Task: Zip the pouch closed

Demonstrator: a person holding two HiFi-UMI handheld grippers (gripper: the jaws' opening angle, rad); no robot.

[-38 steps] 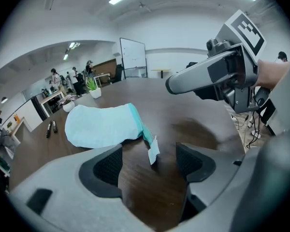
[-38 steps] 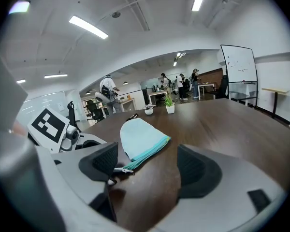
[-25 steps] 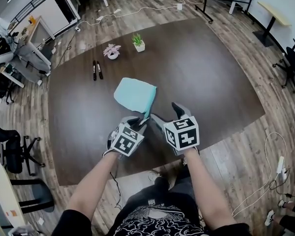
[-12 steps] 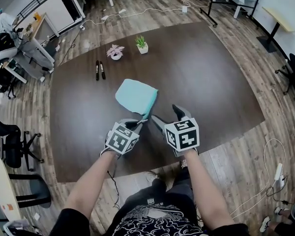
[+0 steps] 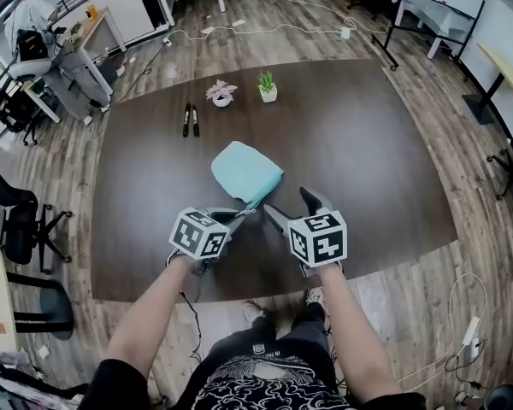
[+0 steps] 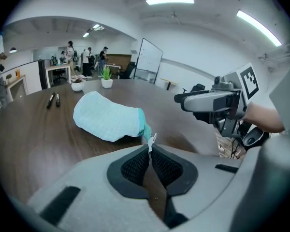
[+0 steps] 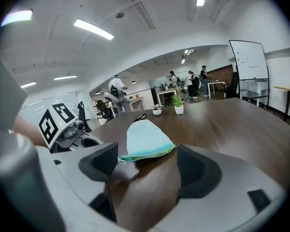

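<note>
Near the table (image 5: 368,143) edge, left gripper (image 5: 242,215) pinches the zipper pull (image 6: 150,140); the pouch (image 5: 245,172) zips toward 1 o'clock; right gripper (image 5: 289,203), jaws apart, sits at 3 o'clock.

Open-plan office, desks (image 5: 92,26), swivel chairs (image 5: 21,229), a whiteboard (image 7: 246,57), strip ceiling lights (image 6: 169,0), people (image 7: 203,76) at workstations far back

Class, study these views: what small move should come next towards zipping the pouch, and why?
Probably bring the right gripper forward and close it on the pouch edge beside the zip pull. The left gripper is shut on that pull, but the right gripper's jaws stand open, short of the pouch, so nothing steadies it against a tug.
</note>
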